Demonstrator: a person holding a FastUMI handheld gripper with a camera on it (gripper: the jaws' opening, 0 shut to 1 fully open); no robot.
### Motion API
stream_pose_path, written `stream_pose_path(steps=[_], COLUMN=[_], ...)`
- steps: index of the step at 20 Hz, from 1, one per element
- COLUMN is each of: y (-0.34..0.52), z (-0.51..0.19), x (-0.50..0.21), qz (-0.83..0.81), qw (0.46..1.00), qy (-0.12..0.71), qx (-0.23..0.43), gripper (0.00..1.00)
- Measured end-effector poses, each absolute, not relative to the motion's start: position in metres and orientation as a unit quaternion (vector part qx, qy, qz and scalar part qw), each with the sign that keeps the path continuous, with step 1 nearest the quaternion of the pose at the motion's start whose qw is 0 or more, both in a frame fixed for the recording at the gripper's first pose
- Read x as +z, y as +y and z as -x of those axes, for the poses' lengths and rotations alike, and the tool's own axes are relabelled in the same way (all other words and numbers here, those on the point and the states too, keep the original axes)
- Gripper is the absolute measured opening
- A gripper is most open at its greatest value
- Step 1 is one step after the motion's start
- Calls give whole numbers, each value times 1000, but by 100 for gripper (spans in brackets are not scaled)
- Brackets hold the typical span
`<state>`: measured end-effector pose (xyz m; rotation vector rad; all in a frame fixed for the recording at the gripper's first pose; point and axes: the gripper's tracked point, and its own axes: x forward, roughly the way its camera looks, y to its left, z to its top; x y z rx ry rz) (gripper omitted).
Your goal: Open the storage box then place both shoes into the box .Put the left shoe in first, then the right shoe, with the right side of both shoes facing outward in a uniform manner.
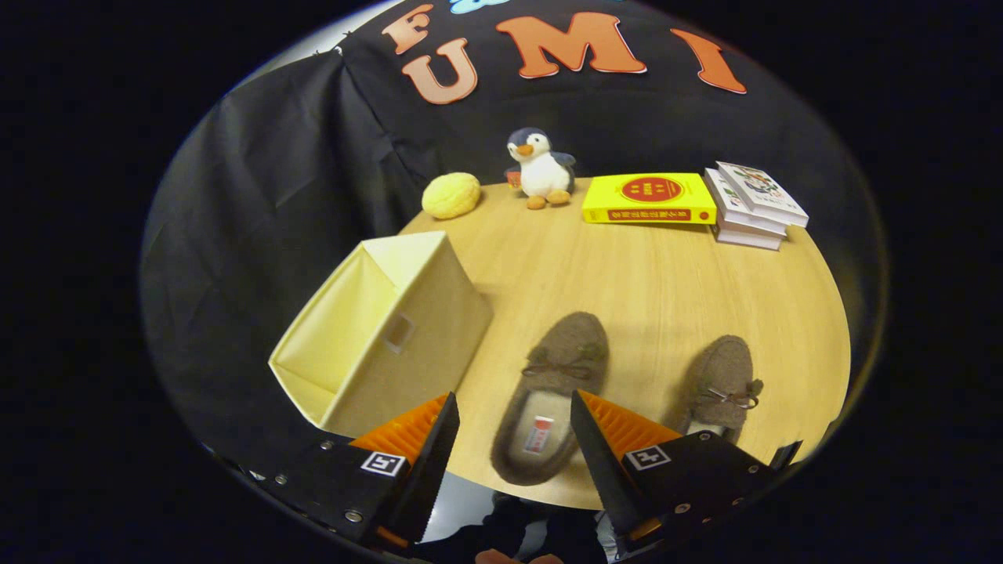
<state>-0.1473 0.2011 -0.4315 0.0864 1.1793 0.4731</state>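
Gripper point(513, 411) spread wide, grasping nothing, heel of left shoe point(551, 395) between fingers. Right shoe point(719, 384) at 2 o'clock from fingertips; storage box point(384, 325), open side up-left, at 10 o'clock on table point(650, 274).

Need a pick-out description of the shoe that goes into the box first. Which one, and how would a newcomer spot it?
On the round wooden table, two fuzzy brown slippers lie beside the pale yellow fabric storage box. The left slipper is the one nearer the box, lying between the fingers of the open claw. Unlike the right slipper, its pale lining and red tag show.
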Motion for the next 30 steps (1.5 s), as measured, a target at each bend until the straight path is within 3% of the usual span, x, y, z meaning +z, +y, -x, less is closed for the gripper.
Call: stream_pose_path(steps=[8,13,15,18,19,22,30], y=[174,179,181,183,181,178,200], z=[145,121,123,123,123,122,108], x=[-505,-534,-545,-549,-550,-542,-446], qz=[-10,-22,-21,-29,-21,-9,-51], qw=[790,805,798,802,802,804,821], qy=[581,573,586,588,591,591,567], qx=[196,153,138,96,85,61,42], gripper=[86,75,63,33,30,8,5])
